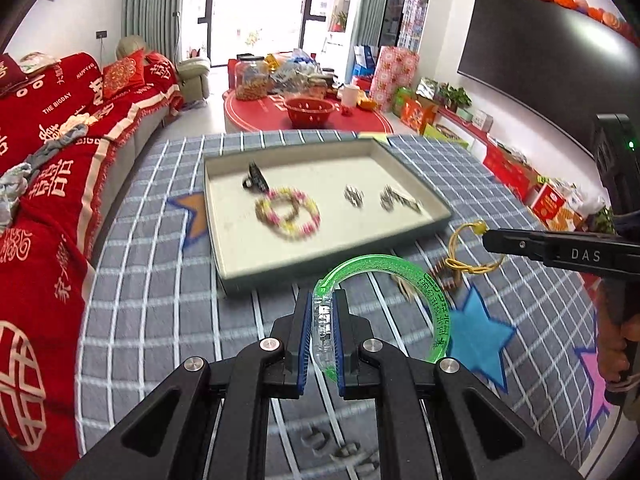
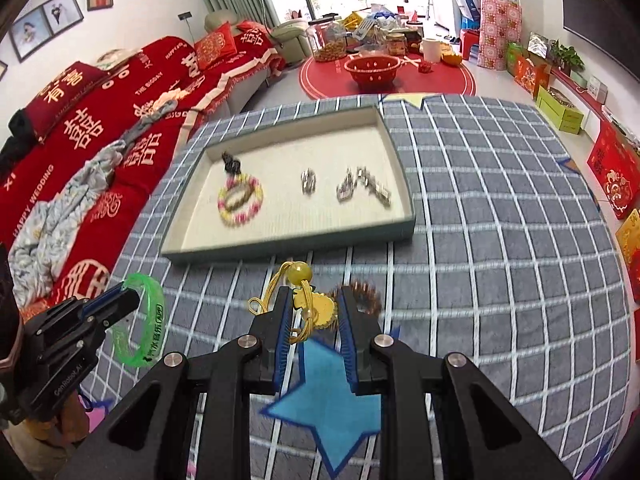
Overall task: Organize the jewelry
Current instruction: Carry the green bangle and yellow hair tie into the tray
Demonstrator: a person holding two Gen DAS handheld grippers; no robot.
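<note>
The green bangle (image 1: pixel 384 276) is clamped by the left gripper (image 1: pixel 323 332) at its clear clasp end only, so most of the ring hangs out to the right past the pads, above the checked cloth (image 1: pixel 160 280) near the tray's front edge. The yellow cord charm (image 2: pixel 310 304) is pinched loosely in the right gripper (image 2: pixel 312 332): the cord and flat yellow pendant sit between the blue pads, while the bead (image 2: pixel 300 271) and loops stick out ahead of them. The tray (image 1: pixel 332 254) is set toward the far side of the cloth and already holds a pink-yellow bead bracelet (image 1: pixel 288 214), a black clip (image 1: pixel 254 180) at its back left and silver pieces (image 1: pixel 396 200) to the right. A brown beaded piece (image 2: pixel 362 296) is left on the cloth just in front of the tray. Risks as judged: the bangle could be swung or twisted out of its thin off-centre grip; the charm could slip, since only cord and a thin pendant are caught; the dangling loops could snag the tray's front wall; either item could be dropped on the bracelet, and the two grippers, carried close together, could be knocked against each other.
</note>
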